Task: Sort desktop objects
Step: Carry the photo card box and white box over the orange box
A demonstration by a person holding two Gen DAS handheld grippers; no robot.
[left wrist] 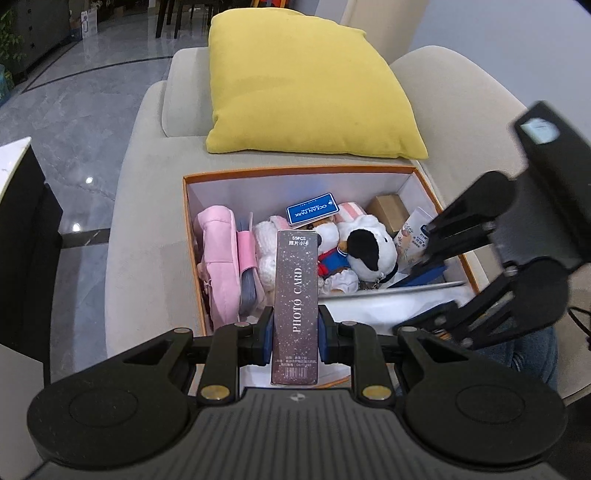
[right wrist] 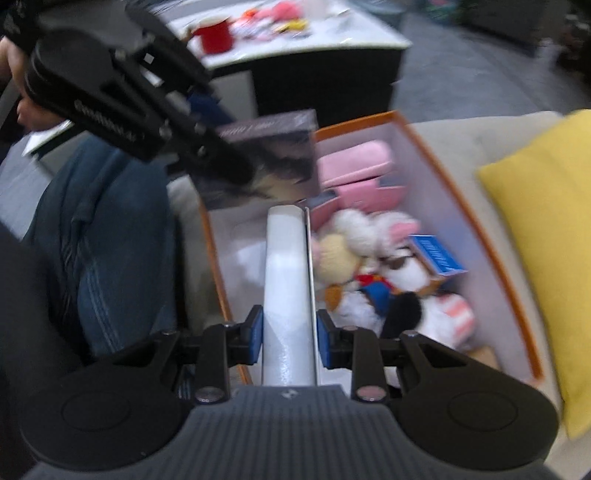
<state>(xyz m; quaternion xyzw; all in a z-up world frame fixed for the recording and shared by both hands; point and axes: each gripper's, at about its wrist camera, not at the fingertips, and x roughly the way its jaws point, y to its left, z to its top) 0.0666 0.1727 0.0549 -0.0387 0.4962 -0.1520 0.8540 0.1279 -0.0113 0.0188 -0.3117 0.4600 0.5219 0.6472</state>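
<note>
My left gripper [left wrist: 295, 334] is shut on a dark speckled photo card box [left wrist: 296, 306] and holds it over the near end of an orange-rimmed storage box [left wrist: 295, 171] on a beige sofa. The storage box holds plush toys [left wrist: 365, 247], a pink pouch [left wrist: 219, 258] and a blue card [left wrist: 313, 208]. My right gripper [right wrist: 290, 341] is shut on a white flat object [right wrist: 286, 280], held over the same storage box [right wrist: 454, 195]. The photo card box [right wrist: 266, 158] and the left gripper show at upper left in the blurred right wrist view.
A yellow cushion [left wrist: 303, 85] lies on the sofa behind the storage box. A white-topped table [right wrist: 295, 40] with a red mug [right wrist: 214, 35] and small items stands beyond. The person's jeans-clad leg [right wrist: 99, 229] is beside the box.
</note>
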